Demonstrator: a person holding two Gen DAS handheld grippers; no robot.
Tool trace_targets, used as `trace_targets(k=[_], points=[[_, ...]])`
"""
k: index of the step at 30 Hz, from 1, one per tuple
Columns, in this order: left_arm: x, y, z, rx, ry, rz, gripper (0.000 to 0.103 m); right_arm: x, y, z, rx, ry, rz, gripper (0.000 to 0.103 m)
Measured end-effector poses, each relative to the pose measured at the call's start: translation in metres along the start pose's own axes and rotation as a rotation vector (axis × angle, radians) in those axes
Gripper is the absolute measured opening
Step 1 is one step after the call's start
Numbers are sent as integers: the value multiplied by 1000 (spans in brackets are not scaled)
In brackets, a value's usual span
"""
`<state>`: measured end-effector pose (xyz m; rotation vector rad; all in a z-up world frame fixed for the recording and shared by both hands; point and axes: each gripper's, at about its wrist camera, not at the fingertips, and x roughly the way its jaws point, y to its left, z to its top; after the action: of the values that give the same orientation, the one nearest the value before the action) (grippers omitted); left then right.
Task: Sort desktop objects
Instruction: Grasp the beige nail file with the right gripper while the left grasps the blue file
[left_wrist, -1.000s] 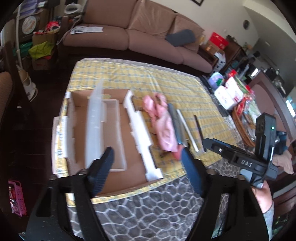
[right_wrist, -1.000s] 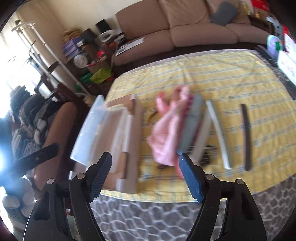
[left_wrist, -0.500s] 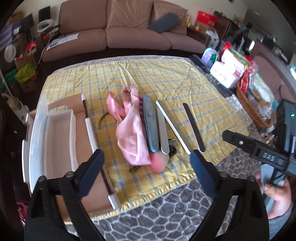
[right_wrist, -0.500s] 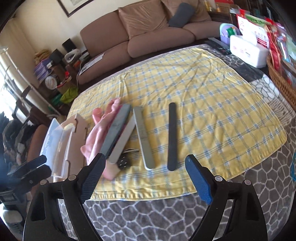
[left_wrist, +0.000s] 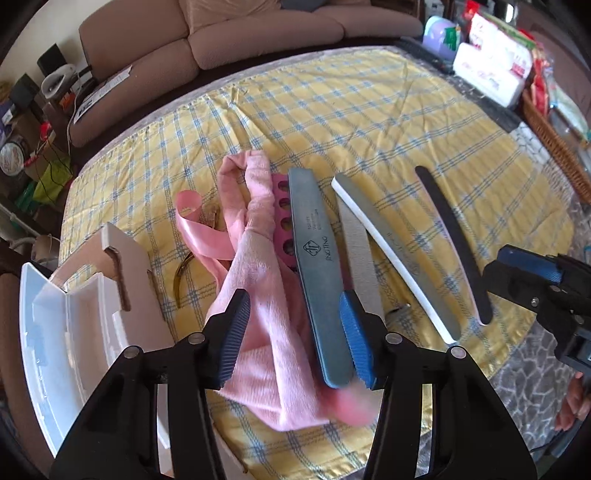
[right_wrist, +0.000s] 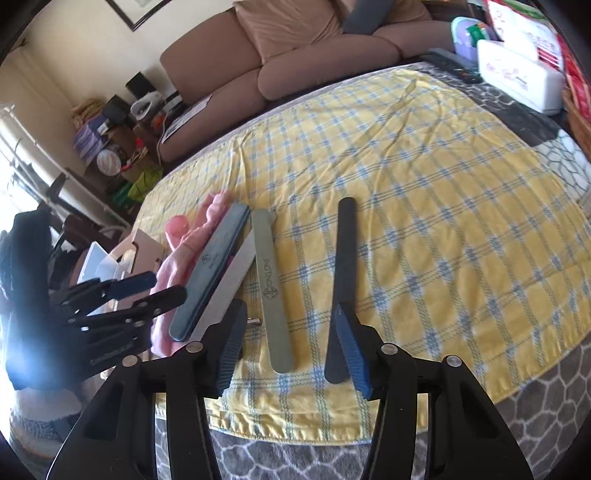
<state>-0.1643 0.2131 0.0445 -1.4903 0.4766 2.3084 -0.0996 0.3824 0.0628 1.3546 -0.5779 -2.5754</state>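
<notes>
Pink, soft terry cloth (left_wrist: 258, 332) lies crumpled on the yellow checked bench cover (left_wrist: 369, 118) beside an open clear plastic box (left_wrist: 44, 332), with a long dark grey nail file (left_wrist: 317, 266) resting on it; the left gripper (left_wrist: 295, 332) is closing with cloth and file end between its jaws, not yet pressing. The right gripper (right_wrist: 288, 339) is closing too, around the near end of a flat grey-green nail file (right_wrist: 273, 295), a thin black file (right_wrist: 341, 280) just beside; these files look light, stiff and thin, best pinched across their width near one end, while the cloth will sag.
</notes>
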Motion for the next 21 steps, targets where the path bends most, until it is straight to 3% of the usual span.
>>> trace_targets(k=[2, 10, 13, 16, 19, 21], points=[[6, -3, 0, 9, 6, 3, 49, 11, 3, 4, -18, 20, 21, 43], [11, -15, 4, 47, -2, 34, 48, 54, 14, 8, -75, 118, 34, 43], [12, -15, 5, 73, -14, 83, 60, 66, 15, 6, -92, 144, 14, 43], [18, -9, 5, 59, 13, 49, 63, 68, 11, 4, -86, 144, 12, 41], [22, -10, 2, 62, 28, 25, 45, 67, 13, 3, -98, 144, 4, 39], [23, -8, 2, 32, 42, -37, 26, 68, 17, 1, -114, 153, 21, 18]])
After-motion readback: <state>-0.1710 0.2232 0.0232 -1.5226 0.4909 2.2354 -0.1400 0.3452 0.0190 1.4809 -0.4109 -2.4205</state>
